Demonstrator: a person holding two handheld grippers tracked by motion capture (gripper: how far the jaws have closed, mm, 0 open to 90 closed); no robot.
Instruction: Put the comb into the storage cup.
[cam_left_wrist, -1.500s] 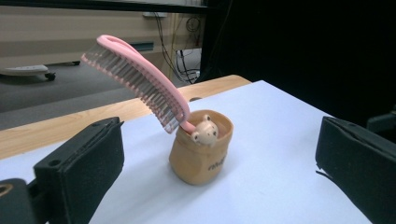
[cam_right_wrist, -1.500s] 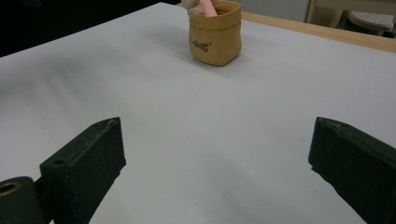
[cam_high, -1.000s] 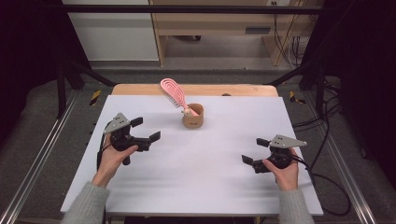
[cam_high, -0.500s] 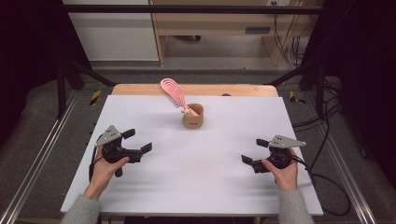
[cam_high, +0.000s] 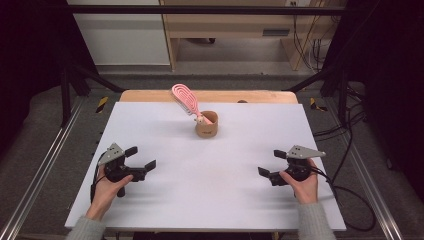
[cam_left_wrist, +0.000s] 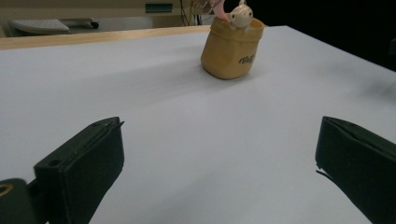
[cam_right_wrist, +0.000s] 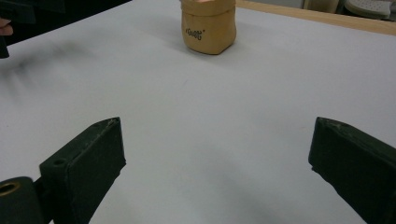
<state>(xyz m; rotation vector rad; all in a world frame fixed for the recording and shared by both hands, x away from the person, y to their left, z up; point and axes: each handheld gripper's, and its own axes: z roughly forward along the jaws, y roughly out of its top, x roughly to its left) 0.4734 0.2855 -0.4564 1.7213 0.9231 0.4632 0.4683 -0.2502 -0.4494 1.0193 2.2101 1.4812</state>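
A tan holder cup (cam_high: 206, 124) stands near the far middle of the white table (cam_high: 210, 170). A pink hairbrush (cam_high: 184, 98) sticks out of it, leaning left. The cup (cam_left_wrist: 232, 47) shows ahead in the left gripper view with a small cream figure (cam_left_wrist: 241, 16) at its rim, and the cup (cam_right_wrist: 208, 25) is also far ahead in the right gripper view. My left gripper (cam_high: 140, 157) rests low at the near left, open and holding nothing. At the near right my right gripper (cam_high: 272, 163) is open too, with nothing between its jaws.
A wooden strip (cam_high: 150, 95) runs along the table's far edge. Metal rails (cam_high: 40, 165) flank the table. Cables (cam_high: 350, 195) trail off the right side. A shelf unit (cam_high: 225, 30) stands beyond the table.
My left gripper has drawn back toward the near left edge of the table. The right gripper, cup and brush have stayed put.
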